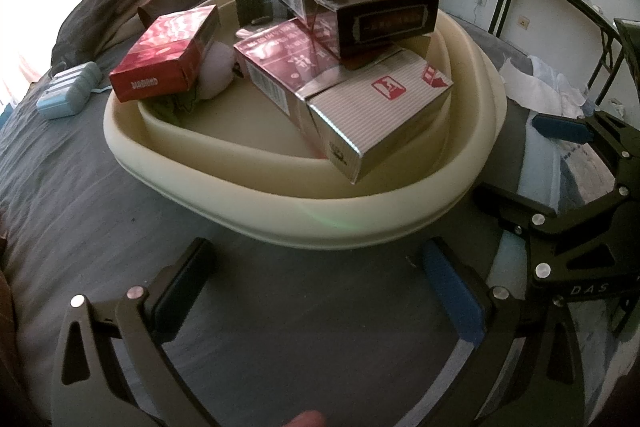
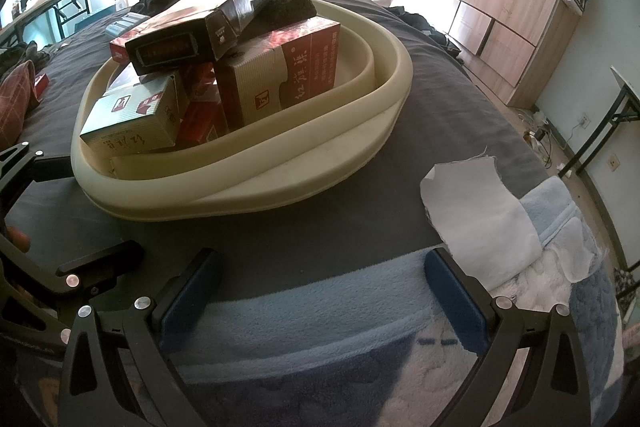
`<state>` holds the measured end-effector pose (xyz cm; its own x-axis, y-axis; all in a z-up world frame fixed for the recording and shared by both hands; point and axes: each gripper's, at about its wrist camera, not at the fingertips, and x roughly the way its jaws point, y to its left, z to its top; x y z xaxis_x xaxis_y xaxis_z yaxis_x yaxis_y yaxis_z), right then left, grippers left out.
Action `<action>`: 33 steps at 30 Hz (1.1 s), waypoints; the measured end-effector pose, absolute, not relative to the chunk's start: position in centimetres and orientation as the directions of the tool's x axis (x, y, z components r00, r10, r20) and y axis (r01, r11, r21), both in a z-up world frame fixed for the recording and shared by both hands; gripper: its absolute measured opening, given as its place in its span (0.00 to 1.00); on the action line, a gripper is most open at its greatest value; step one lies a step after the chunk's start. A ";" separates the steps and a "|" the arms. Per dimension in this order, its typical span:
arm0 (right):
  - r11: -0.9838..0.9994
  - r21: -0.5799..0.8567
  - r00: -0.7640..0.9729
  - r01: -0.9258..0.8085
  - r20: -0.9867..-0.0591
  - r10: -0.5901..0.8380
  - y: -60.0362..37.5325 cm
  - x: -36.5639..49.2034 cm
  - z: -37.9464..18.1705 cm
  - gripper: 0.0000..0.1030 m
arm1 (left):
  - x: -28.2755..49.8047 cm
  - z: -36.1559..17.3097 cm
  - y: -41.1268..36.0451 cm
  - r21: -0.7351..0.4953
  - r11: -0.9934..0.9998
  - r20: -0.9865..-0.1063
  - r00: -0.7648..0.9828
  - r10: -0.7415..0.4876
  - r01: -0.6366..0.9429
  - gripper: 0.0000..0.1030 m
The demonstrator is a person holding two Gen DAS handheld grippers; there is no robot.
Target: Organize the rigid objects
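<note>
A cream basin (image 1: 280,203) (image 2: 288,171) stands on a grey bed and holds several boxes. A dark box (image 1: 360,3) (image 2: 192,31) lies on top of the pile. A red box (image 1: 168,59) leans on the basin's left rim. A silver striped box (image 1: 376,111) (image 2: 136,119) lies at the front. My left gripper (image 1: 316,283) is open and empty, just before the basin. My right gripper (image 2: 320,287) is open and empty over a blue blanket; it also shows in the left wrist view (image 1: 560,163) beside the basin.
A pale blue device (image 1: 68,93) lies left of the basin. A white cloth (image 2: 480,211) and a blue blanket (image 2: 320,311) lie to the right. Dark clothes (image 1: 108,7) are heaped behind. A wardrobe (image 2: 512,3) and folding tables (image 1: 560,3) stand around the bed.
</note>
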<state>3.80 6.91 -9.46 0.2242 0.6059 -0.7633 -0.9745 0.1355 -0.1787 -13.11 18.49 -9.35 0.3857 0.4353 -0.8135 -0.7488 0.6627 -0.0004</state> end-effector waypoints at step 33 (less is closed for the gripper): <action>0.135 -0.178 0.224 -0.975 -0.763 0.606 6.9 3.8 -9.4 1.00 | -13.2 -9.3 18.4 0.003 0.663 -0.813 0.384 0.437 -0.749 1.00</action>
